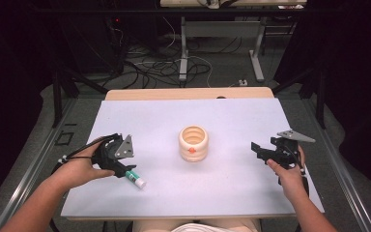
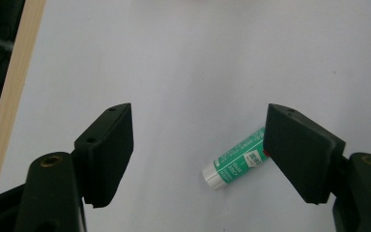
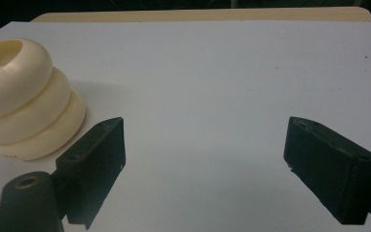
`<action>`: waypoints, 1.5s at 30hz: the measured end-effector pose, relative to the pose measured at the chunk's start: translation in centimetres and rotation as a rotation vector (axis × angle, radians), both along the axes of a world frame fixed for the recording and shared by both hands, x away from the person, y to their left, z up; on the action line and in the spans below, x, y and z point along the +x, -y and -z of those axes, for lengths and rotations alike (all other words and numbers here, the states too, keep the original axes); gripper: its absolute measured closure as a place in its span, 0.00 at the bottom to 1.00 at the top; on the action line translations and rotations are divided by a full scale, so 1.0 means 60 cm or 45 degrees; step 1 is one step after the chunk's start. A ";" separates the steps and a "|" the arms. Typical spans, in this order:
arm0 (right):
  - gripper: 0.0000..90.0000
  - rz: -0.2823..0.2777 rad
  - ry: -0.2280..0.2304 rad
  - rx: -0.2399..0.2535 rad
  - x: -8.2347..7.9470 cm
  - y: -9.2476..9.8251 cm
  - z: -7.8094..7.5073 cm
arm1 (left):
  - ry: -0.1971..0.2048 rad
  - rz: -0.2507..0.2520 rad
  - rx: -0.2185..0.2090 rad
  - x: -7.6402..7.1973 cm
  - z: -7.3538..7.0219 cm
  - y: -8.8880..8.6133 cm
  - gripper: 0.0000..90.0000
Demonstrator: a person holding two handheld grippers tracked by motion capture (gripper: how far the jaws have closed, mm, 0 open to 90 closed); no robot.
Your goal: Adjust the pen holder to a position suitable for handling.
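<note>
One green glue stick [image 1: 134, 177] with a white cap lies flat on the white table [image 1: 222, 193], at about 8 o'clock from the cream ribbed cup [image 1: 193, 143] in the middle. Left gripper [image 2: 198, 145] sits right over it, jaws wide apart, nothing held. Right gripper [image 3: 205, 154] at 3 o'clock of the cup, also spread wide and empty.

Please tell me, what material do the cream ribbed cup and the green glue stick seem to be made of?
The ribbed cup looks like smooth moulded plastic or glazed ceramic: its cream rings show a soft, even sheen, so the look leaves it open. The glue stick seems to be hard plastic with a printed green label and a white cap at one end.
</note>
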State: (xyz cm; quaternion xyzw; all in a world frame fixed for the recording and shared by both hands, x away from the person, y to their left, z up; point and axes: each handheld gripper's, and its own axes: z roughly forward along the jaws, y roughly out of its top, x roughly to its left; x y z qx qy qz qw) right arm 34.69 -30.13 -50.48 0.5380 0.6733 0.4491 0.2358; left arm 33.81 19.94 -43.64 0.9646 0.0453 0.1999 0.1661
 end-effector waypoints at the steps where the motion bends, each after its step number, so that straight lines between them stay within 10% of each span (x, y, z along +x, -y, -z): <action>1: 0.16 0.006 0.003 0.001 0.000 -0.001 0.001 | 0.004 0.018 0.021 0.000 0.001 0.002 0.29; 15: 0.16 0.006 0.002 0.001 0.001 -0.001 0.001 | -0.020 0.288 0.222 -0.004 0.030 0.025 0.34; 33: 0.16 0.005 -0.006 -0.003 0.001 -0.002 0.003 | -0.034 0.387 0.306 -0.007 0.075 0.027 0.38; 45: 0.16 0.002 -0.005 -0.009 0.002 -0.003 0.003 | 0.006 0.568 0.371 -0.010 0.097 0.032 0.40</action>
